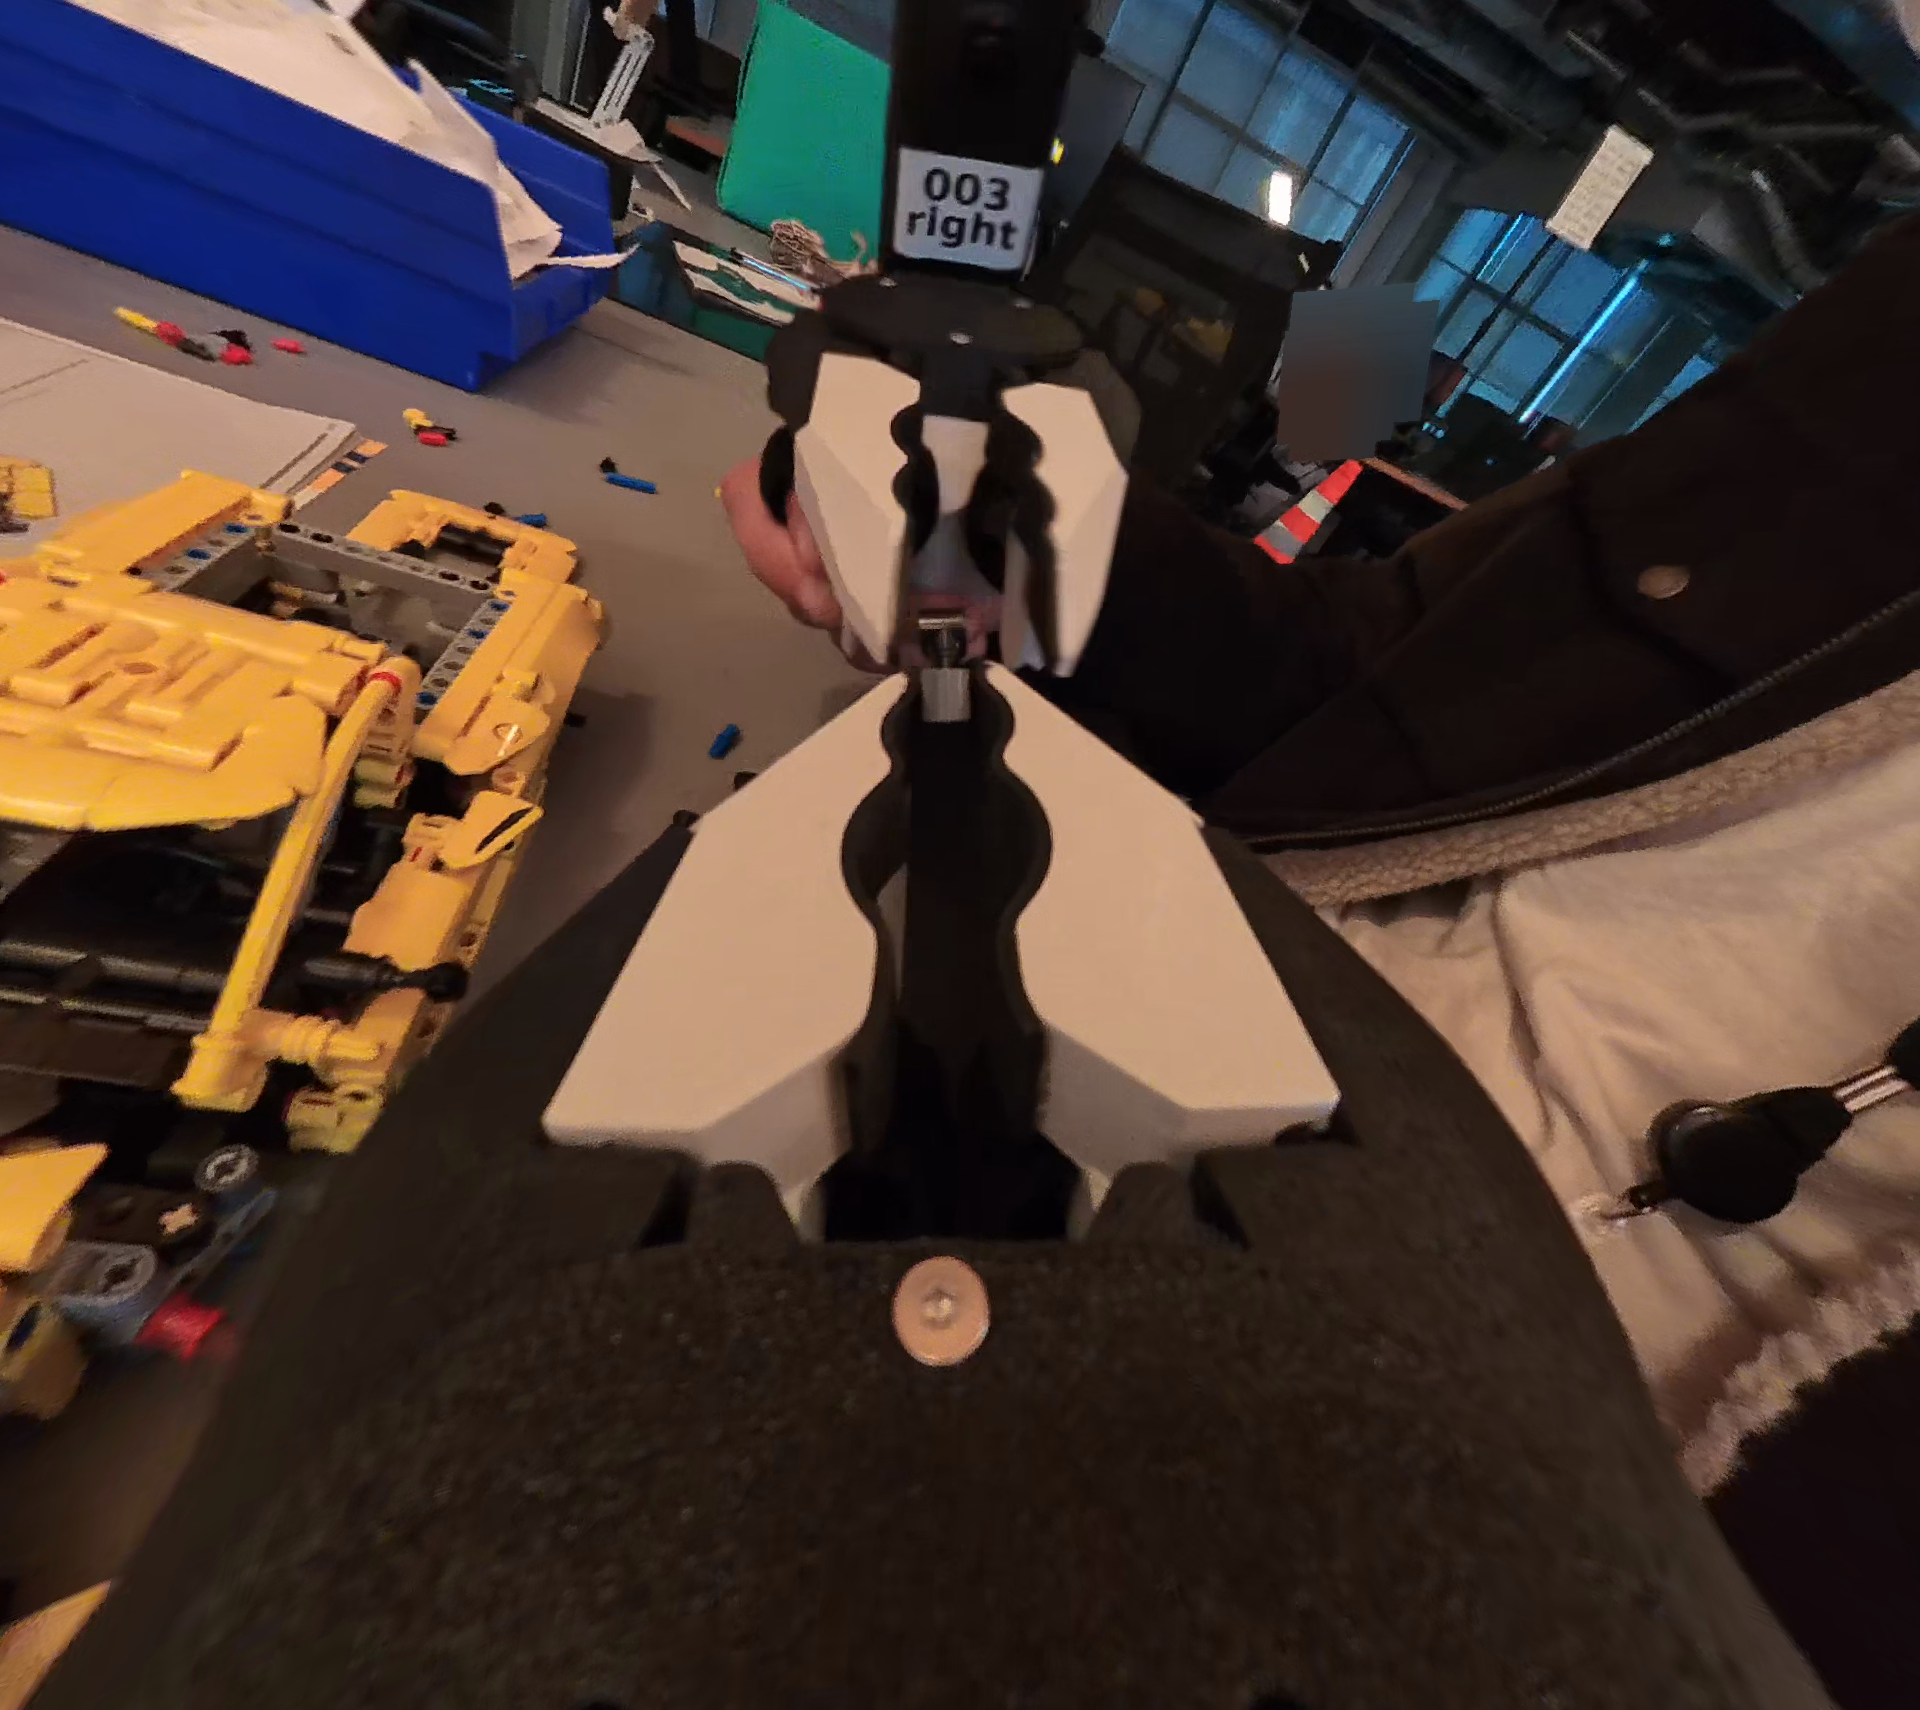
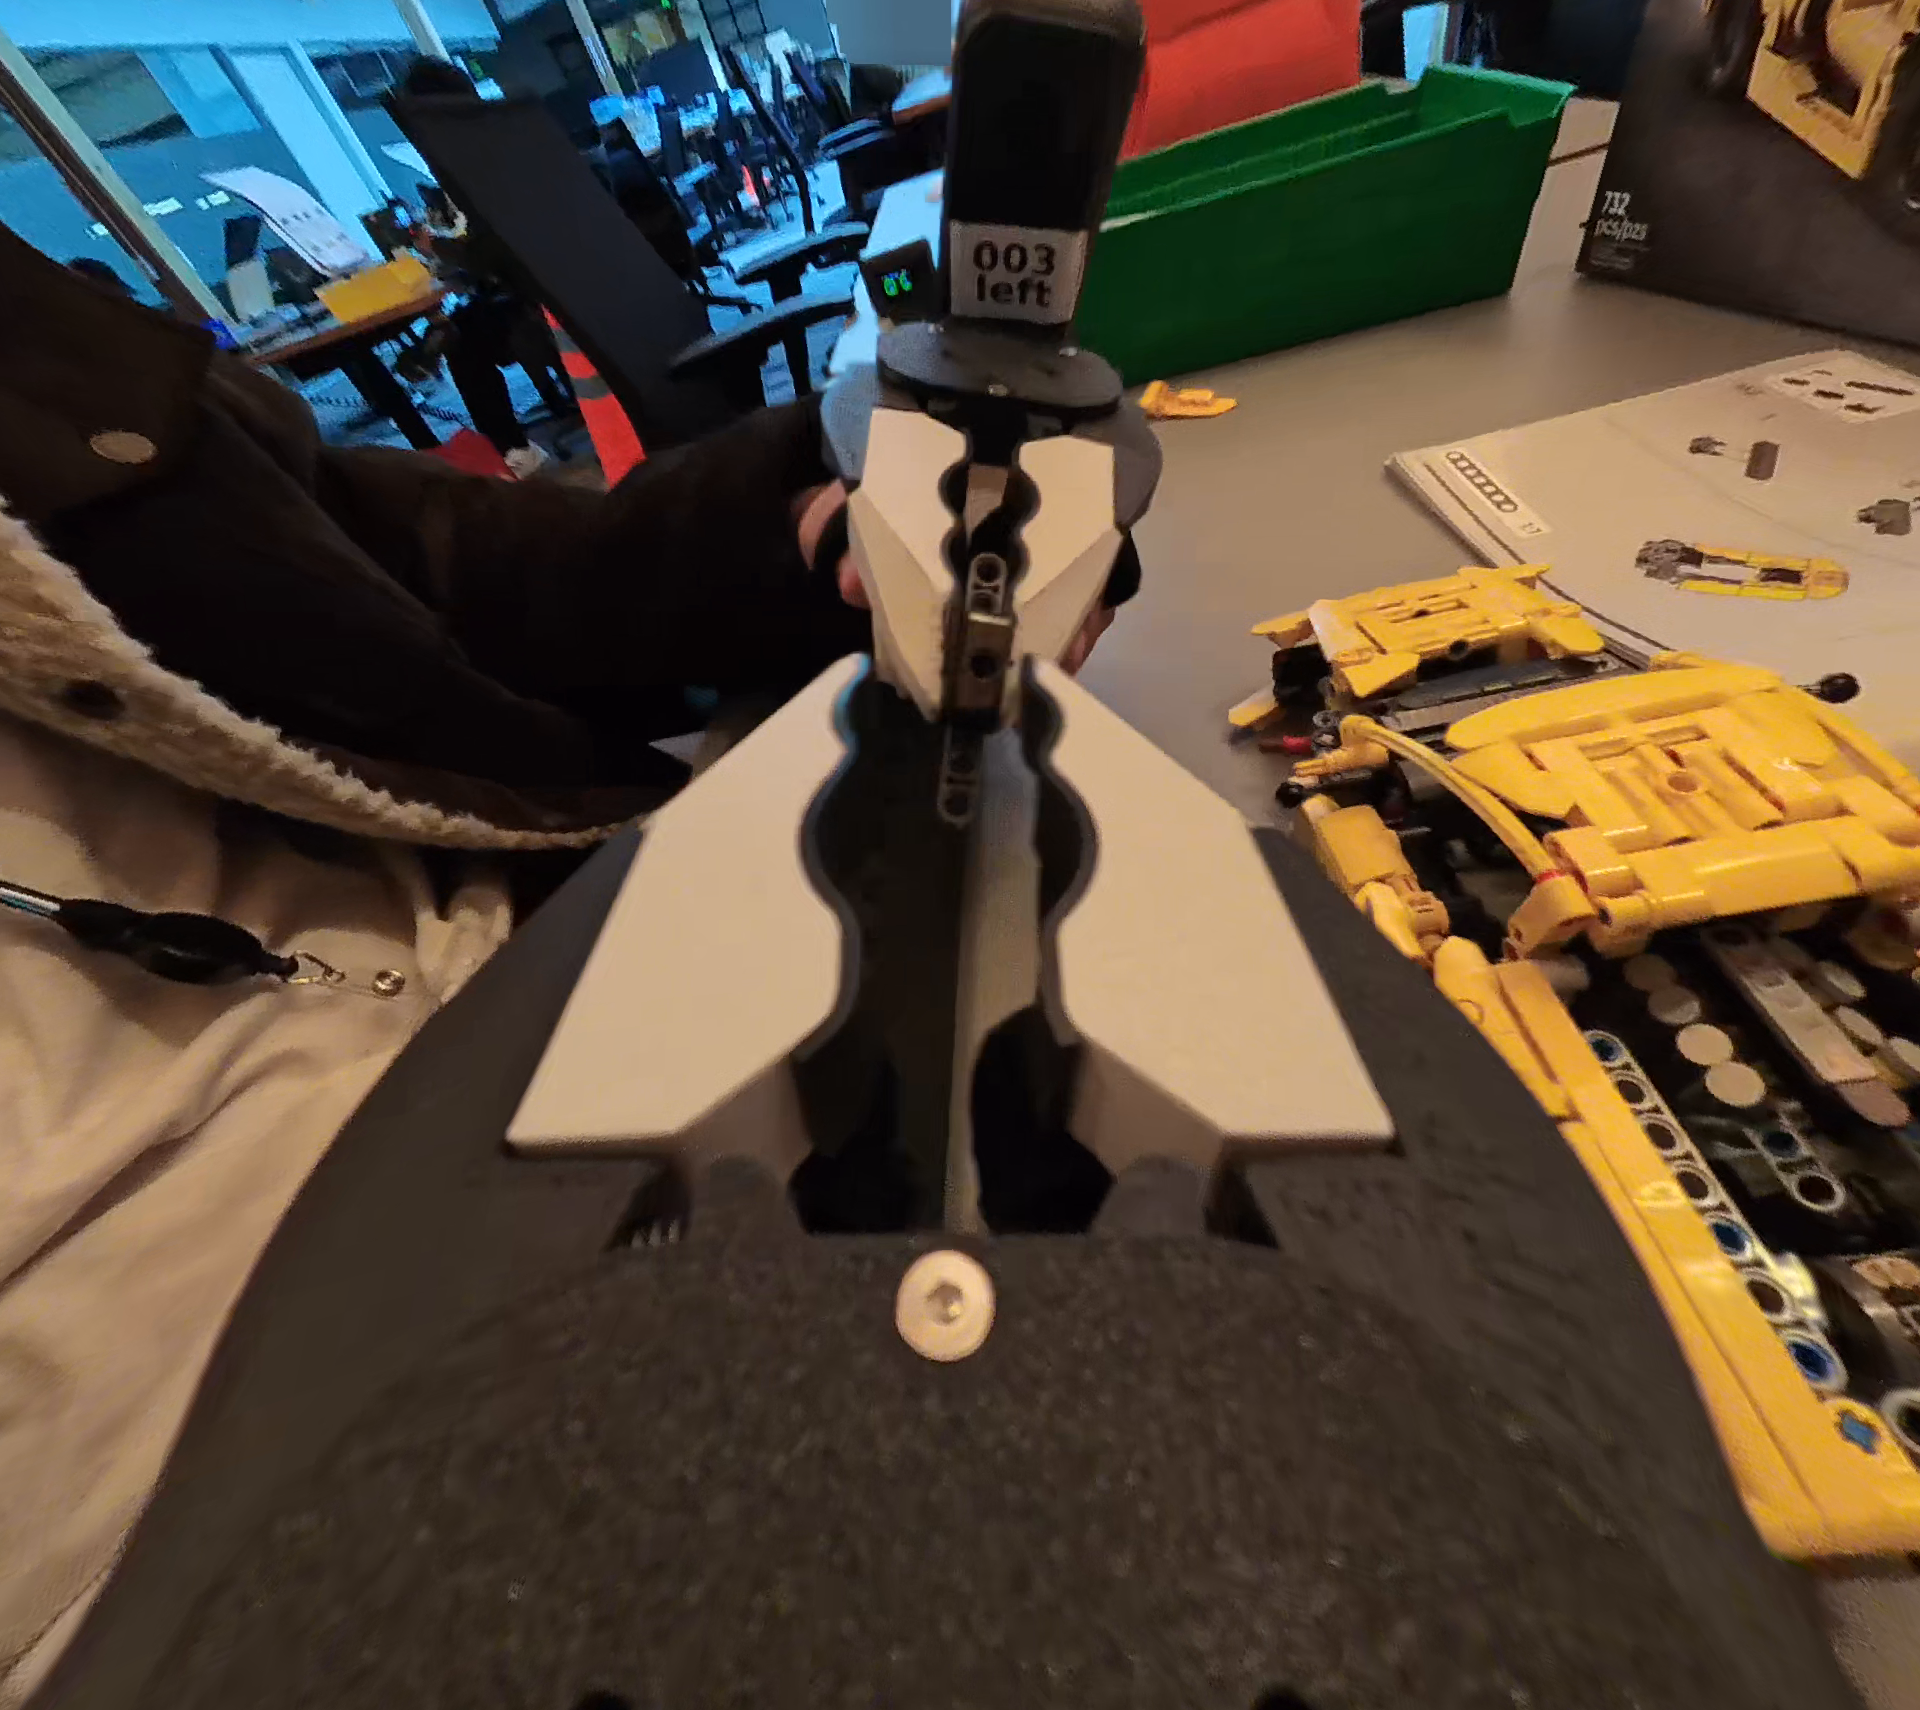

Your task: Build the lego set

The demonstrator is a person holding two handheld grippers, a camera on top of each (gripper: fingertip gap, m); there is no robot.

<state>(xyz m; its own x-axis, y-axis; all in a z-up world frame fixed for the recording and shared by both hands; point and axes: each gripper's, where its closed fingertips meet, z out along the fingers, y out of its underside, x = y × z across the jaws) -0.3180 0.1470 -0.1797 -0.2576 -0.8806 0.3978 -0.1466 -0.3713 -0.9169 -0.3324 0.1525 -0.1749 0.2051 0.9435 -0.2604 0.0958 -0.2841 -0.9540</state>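
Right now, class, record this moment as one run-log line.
left tongs: shut on grey piece | right tongs: shut on black beam | tips meeting, above table | yellow car: untouched

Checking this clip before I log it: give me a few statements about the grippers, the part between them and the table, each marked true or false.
1. Both grippers meet tip to tip above the table. True: left gripper, right gripper.
2. A small grey piece sits between the tips. True.
3. The yellow car is held in a gripper. False: it rests on the table.
4. The green bin lies on the floor. False: it stands on the table.
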